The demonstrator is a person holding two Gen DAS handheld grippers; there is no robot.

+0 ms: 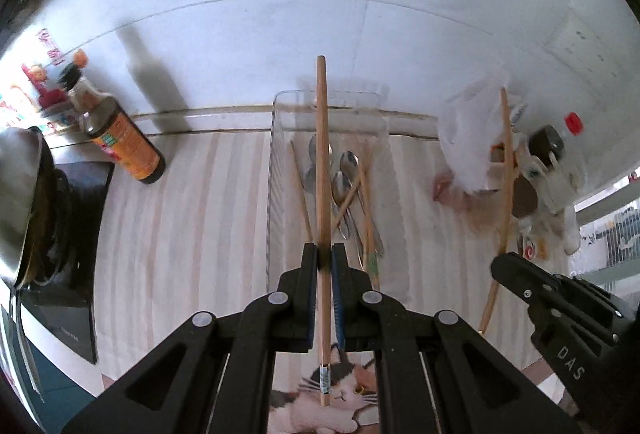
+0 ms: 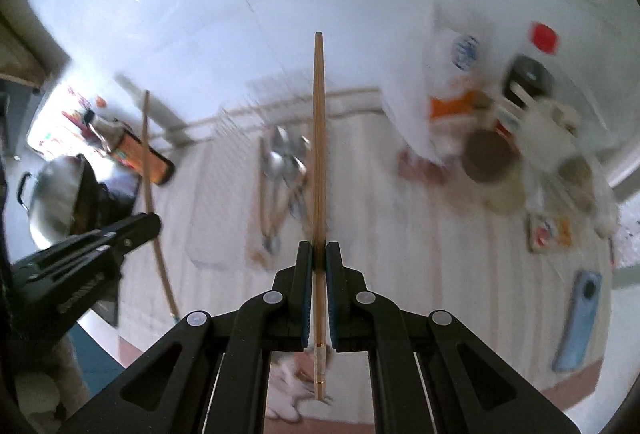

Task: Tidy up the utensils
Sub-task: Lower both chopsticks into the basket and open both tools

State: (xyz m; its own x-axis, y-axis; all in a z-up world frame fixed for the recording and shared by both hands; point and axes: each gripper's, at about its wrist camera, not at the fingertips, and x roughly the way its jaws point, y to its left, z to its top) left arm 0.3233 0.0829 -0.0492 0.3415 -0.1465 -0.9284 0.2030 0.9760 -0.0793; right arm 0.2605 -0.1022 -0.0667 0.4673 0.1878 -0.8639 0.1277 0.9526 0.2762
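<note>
Left wrist view: my left gripper has its fingers clamped on a wooden chopstick, gripped low on the shaft, so a long run sticks out ahead and the banded end hangs back under the fingers. It lines up over the clear tray on the striped worktop. The tray already holds spoons and loose chopsticks, lying crossed. The right gripper shows at the right edge with its own stick. A sauce bottle stands well left of the tray, and a white bag with clutter sits to the right.

Right wrist view: heavy blur here. The fingers of the right gripper are clamped on a second chopstick, same low grip, tip forward. Tray and spoons sit just left of the stick line, and the tray outline is too smeared to trace. The left gripper comes in low on the left. A blue object lies on the worktop far right; I can't tell what it is.

My read: both sticks are up and carried, not yet placed. To do it well, I'd bring each down nearly flat, parallel to the tray's long side, tip in first. I'd keep the two grippers apart so the sticks don't cross, and release only once the shaft rests on the tray floor or the pile. One at a time is safer, since the spoons could shift.
</note>
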